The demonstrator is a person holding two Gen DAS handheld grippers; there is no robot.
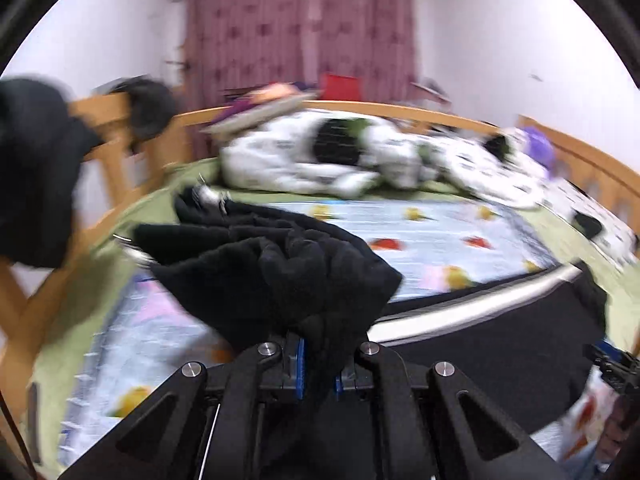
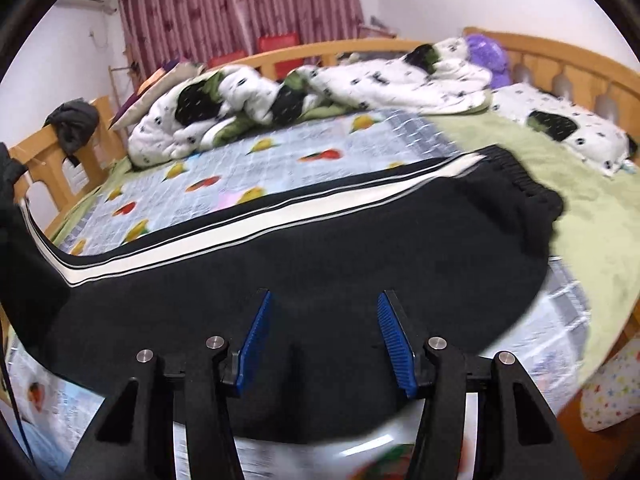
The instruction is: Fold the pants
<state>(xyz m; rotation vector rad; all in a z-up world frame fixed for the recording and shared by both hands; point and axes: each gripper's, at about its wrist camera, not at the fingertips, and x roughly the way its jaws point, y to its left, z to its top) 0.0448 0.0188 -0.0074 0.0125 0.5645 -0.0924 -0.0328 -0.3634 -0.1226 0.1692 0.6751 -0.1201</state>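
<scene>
Already the left gripper [image 1: 318,364] pinches a bunched end of the black white-striped fleece pants [image 2: 320,240] spread along the bed's [image 2: 592,216] near edge; the right gripper [image 2: 324,336] hovers spread. Thick cloth could slip, skewing the fold.

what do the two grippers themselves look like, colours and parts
Both are matte black linkage frames with triangular cut-outs and round silver pivot bolts. The right gripper has ridged blue pads on its fingers; the left gripper shows the same blue at its pad edges. A thin dark cable runs past the left edge.
</scene>
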